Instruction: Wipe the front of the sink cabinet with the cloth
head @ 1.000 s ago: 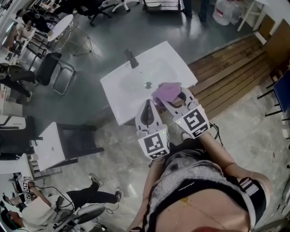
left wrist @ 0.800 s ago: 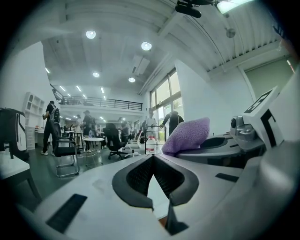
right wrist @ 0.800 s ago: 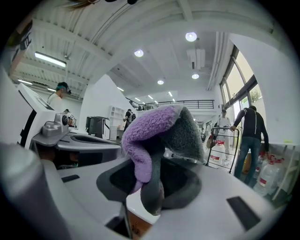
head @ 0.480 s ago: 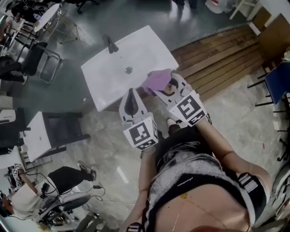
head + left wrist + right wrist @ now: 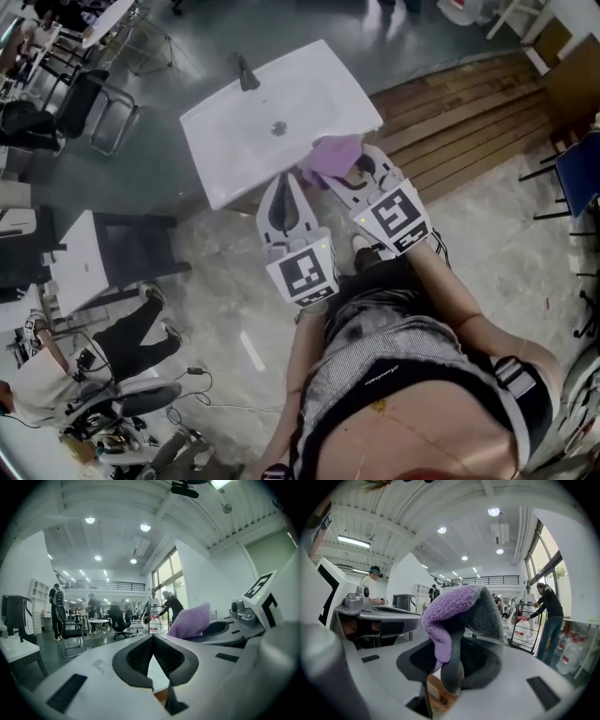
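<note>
Softness governs how the fluffy purple microfibre cloth with a grey reverse point(image 5: 459, 616) will handle. I judge it light, limp and easily squashed, with grippy pile, so a firm pinch on a bunched fold should carry it and leave a loose pad to press flat on a surface. It is clamped between the jaws of the right gripper point(image 5: 452, 667), folded over and billowing up past their tips, with plush purple outward and grey inward. Just below and beyond those jaws a strip of the brown wooden sink cabinet front point(image 5: 437, 688) shows, seemingly not yet touched. Alongside, the left gripper point(image 5: 151, 641) has its jaws together on nothing. The white rectangular sink basin point(image 5: 234, 141) lies ahead of both.
</note>
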